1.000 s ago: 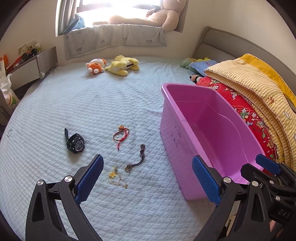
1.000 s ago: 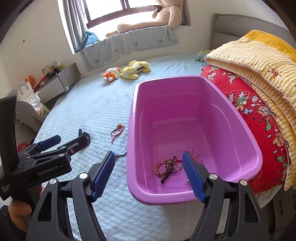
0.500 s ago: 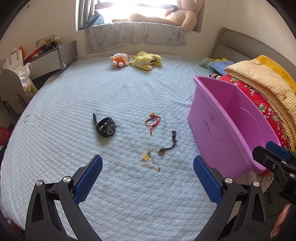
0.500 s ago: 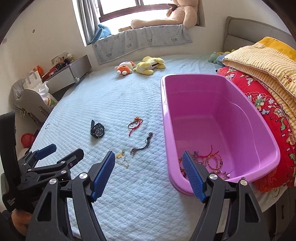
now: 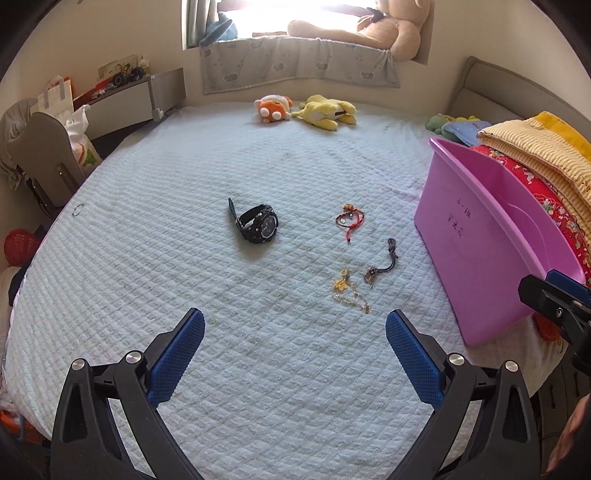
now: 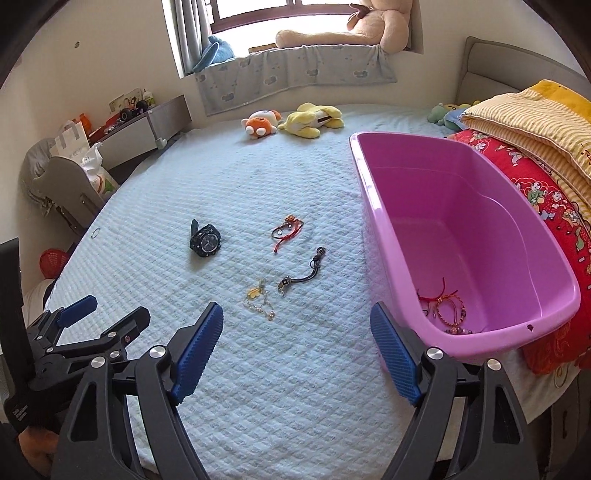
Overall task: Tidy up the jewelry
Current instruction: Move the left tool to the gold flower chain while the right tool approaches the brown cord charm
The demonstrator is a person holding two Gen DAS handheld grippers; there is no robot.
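On the pale blue bedspread lie a black watch (image 5: 258, 224) (image 6: 205, 240), a red cord bracelet (image 5: 349, 218) (image 6: 286, 230), a dark cord charm (image 5: 384, 264) (image 6: 304, 275) and a gold chain (image 5: 349, 293) (image 6: 260, 301). The pink tub (image 5: 491, 236) (image 6: 373, 192) stands to their right; several red and beaded bracelets (image 6: 445, 308) lie in its near corner. My left gripper (image 5: 295, 350) hangs open and empty above the bed, short of the chain. My right gripper (image 6: 297, 347) has its jaws opening, with nothing between them, near the tub's left corner.
Two plush toys (image 5: 306, 110) lie at the far side of the bed below a window ledge with a big teddy bear (image 6: 354, 27). Folded quilts (image 6: 532, 147) are piled right of the tub. A small ring (image 5: 78, 209) lies near the bed's left edge.
Both grippers have swung left, away from the tub and toward the loose jewelry on the bed. The tub has slid to the right in both views. The right jaws stand a little wider.
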